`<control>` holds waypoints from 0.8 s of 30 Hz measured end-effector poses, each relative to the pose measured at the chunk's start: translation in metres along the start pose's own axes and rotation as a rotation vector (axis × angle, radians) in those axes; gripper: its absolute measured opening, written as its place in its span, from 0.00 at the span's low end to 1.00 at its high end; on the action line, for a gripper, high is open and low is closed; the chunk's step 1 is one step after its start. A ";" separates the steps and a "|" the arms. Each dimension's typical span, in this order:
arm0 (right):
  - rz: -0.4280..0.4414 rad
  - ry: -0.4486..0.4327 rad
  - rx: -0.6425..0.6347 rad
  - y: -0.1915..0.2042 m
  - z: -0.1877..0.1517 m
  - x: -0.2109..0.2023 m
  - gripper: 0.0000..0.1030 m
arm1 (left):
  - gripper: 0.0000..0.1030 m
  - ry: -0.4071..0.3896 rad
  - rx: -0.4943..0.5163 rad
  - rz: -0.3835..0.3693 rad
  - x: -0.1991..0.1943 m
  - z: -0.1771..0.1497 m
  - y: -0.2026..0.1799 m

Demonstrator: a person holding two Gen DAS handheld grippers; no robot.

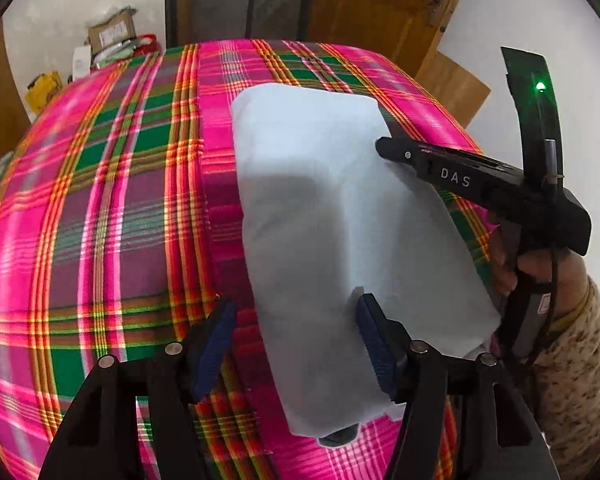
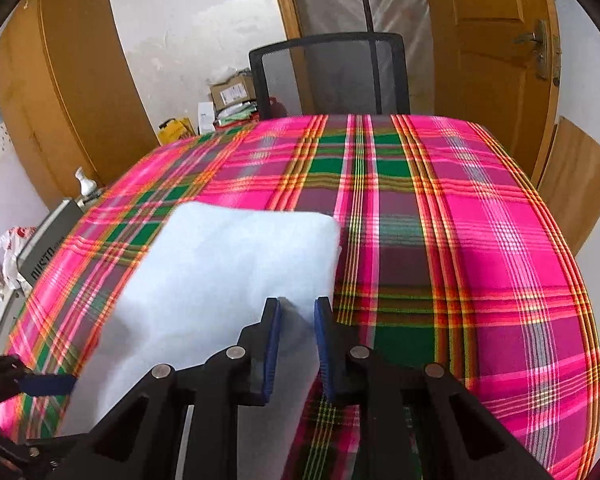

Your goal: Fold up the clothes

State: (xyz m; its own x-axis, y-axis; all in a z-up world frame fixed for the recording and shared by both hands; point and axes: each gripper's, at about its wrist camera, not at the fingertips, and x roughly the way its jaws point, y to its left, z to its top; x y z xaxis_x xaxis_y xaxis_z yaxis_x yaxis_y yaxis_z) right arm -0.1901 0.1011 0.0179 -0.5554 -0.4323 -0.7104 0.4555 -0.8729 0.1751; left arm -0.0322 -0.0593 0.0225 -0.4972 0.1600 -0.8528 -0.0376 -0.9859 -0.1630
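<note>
A pale blue cloth [image 1: 320,208] lies folded in a long rectangle on the plaid-covered table [image 1: 100,220]. My left gripper [image 1: 296,304] is open over the cloth's near end, with one finger above the cloth and the other above the plaid. A person's hand [image 1: 540,276] holds my right gripper [image 1: 384,146], whose tip is at the cloth's far right edge. In the right wrist view, the right gripper [image 2: 297,305] has its fingers a little apart, and the cloth [image 2: 220,272] shows through the gap. A blue pad of the left gripper [image 2: 48,384] shows at the lower left.
A black mesh chair [image 2: 332,76] stands behind the table's far edge. A wooden door [image 2: 496,60] is at the back right and cardboard boxes [image 2: 230,92] are at the back left. A grey box [image 2: 46,248] sits beside the table's left edge. Bare plaid spreads to the cloth's right.
</note>
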 end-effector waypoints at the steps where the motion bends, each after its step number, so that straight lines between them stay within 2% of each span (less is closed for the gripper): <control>1: -0.003 0.004 -0.002 0.000 -0.001 0.002 0.18 | 0.64 -0.002 0.000 0.004 0.002 -0.001 -0.002; 6: -0.017 0.021 -0.015 0.001 0.000 0.002 0.18 | 0.67 -0.013 0.005 0.041 0.010 -0.010 -0.010; 10: -0.023 -0.016 -0.029 0.007 -0.003 -0.023 0.18 | 0.67 -0.030 0.017 0.076 0.011 -0.016 -0.018; 14: 0.030 -0.057 -0.075 0.019 -0.023 -0.058 0.18 | 0.68 -0.039 0.016 0.085 0.012 -0.018 -0.020; 18: 0.063 -0.048 -0.116 0.028 -0.048 -0.078 0.18 | 0.69 -0.047 0.024 0.103 0.012 -0.020 -0.022; 24: 0.021 0.012 -0.163 0.038 -0.081 -0.069 0.18 | 0.70 -0.059 0.037 0.130 0.011 -0.024 -0.025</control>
State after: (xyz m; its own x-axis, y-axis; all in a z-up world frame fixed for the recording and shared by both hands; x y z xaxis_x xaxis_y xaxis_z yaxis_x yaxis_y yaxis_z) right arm -0.0776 0.1161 0.0183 -0.5369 -0.4465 -0.7158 0.5745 -0.8149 0.0774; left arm -0.0158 -0.0315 0.0051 -0.5498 0.0288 -0.8348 -0.0007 -0.9994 -0.0341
